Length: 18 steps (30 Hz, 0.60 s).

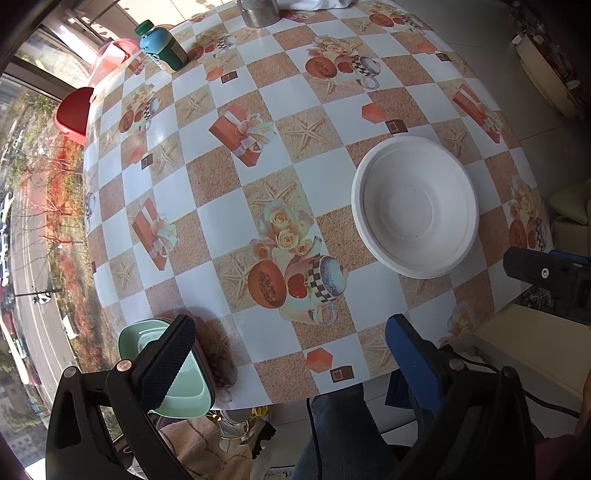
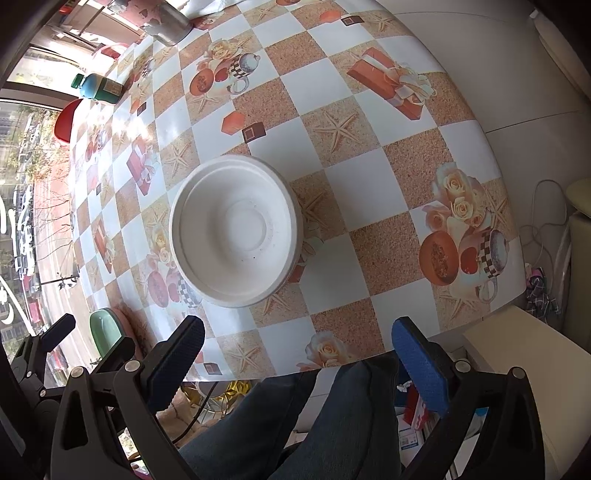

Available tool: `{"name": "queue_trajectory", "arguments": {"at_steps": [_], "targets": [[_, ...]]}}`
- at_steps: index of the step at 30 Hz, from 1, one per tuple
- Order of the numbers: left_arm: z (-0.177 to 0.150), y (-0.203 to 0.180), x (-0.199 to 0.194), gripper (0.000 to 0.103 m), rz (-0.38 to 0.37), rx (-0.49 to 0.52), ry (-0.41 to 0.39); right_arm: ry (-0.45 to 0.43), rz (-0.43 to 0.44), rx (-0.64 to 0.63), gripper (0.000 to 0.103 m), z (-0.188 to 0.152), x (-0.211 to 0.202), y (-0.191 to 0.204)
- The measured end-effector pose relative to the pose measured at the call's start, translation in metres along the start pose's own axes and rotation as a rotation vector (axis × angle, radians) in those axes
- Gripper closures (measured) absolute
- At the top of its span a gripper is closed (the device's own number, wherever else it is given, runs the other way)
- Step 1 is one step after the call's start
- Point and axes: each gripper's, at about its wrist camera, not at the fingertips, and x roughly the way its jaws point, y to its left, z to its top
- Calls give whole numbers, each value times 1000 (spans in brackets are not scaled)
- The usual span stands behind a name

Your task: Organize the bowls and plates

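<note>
Two tongs, left (image 1: pixel 288 354) and right (image 2: pixel 299 354), gape wide, holding nothing; white bowl (image 2: pixel 236 230) sits empty, green dish (image 1: pixel 184 384) likewise.

surface (image 1: pixel 236 206): checkered cloth, starfish, rose and gift-box prints | green-capped teal bottle (image 1: pixel 162 46) upright near far-left edge | metal cup (image 1: pixel 258 13) at far edge | red chair (image 1: pixel 74 114) just beyond left edge, by window | jeans-clad legs (image 2: pixel 332 417) below near edge
</note>
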Motion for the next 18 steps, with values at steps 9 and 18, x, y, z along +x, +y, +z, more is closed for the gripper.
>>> {"name": "queue_trajectory", "arguments": {"at_steps": [9,18], "targets": [[-1,2,3,0,-5,-7,14,9,-7,3,1,-1,3,0],[0,1,4,0,-8,-4,18,17,-13,0,1,-2,5,1]]}}
